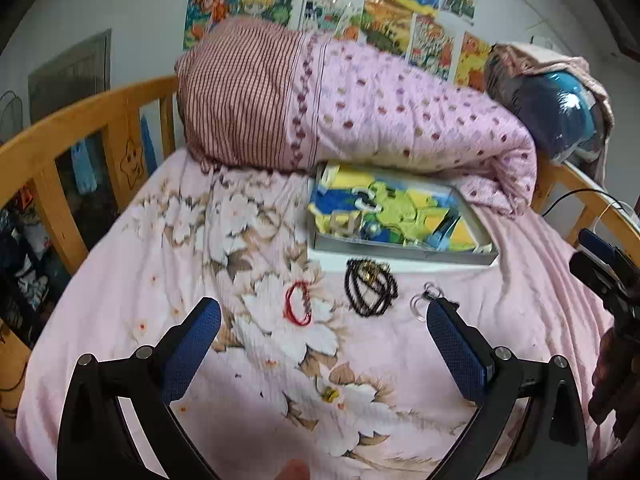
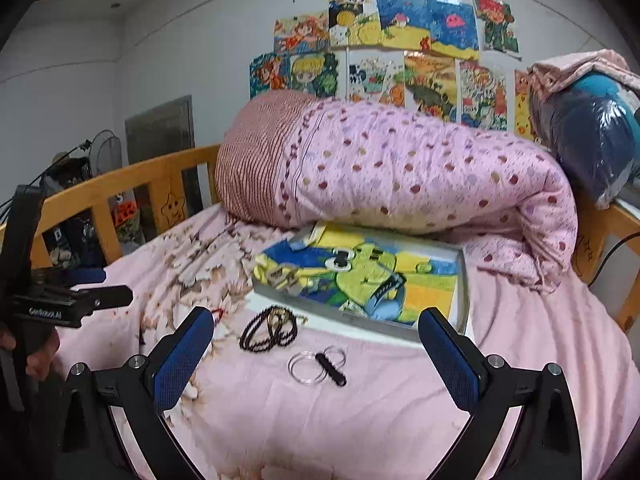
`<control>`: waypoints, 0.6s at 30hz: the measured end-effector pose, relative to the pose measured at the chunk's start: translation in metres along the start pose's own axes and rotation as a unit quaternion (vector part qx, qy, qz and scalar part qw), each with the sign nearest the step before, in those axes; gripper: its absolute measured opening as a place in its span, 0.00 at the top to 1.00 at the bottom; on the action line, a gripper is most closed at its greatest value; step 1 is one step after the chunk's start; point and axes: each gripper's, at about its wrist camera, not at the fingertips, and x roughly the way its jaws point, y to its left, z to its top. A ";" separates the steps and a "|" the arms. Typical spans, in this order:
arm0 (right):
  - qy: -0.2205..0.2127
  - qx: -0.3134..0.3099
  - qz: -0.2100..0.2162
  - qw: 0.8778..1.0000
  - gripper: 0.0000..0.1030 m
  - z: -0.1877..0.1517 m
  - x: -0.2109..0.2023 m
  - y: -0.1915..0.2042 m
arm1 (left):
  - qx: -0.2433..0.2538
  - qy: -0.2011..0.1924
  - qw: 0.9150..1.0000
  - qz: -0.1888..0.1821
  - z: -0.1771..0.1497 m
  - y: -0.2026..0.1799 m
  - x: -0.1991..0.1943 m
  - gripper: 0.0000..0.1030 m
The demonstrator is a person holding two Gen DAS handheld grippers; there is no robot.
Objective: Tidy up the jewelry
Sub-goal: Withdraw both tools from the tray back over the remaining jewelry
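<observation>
Your left gripper (image 1: 323, 328) and right gripper (image 2: 316, 340) both hover over the pink bedsheet (image 2: 380, 420), jaws spread wide, holding nothing. Ahead lie the red cord bracelet (image 1: 298, 304), the black bead necklace (image 1: 372, 290) and two clear rings (image 2: 308, 366) with a small black piece across them; what that piece is, you cannot tell. Beyond sits the shallow box (image 2: 462, 292); its contents blur. Left fingertip hides most of the bracelet in the right view.

A wooden-railed bed (image 2: 132, 176) with a pink floral sheet (image 1: 168, 248) stands against a pale wall (image 2: 192, 48) covered in colourful drawings (image 2: 424, 28); a rolled quilt (image 2: 400, 172) lies across it.
</observation>
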 end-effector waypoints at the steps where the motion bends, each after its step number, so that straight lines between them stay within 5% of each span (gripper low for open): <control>1: 0.006 0.002 0.000 1.000 0.00 -0.002 0.002 -0.001 | -0.002 0.005 1.000 0.001 -0.001 0.001 0.002 0.02; 12: 0.074 0.031 0.010 0.997 0.00 -0.036 0.038 -0.008 | 0.009 0.072 0.997 0.039 -0.010 0.005 0.037 0.02; 18: 0.111 0.045 0.029 0.992 0.00 -0.051 0.061 -0.010 | -0.017 0.107 0.994 0.012 -0.010 0.016 0.057 0.02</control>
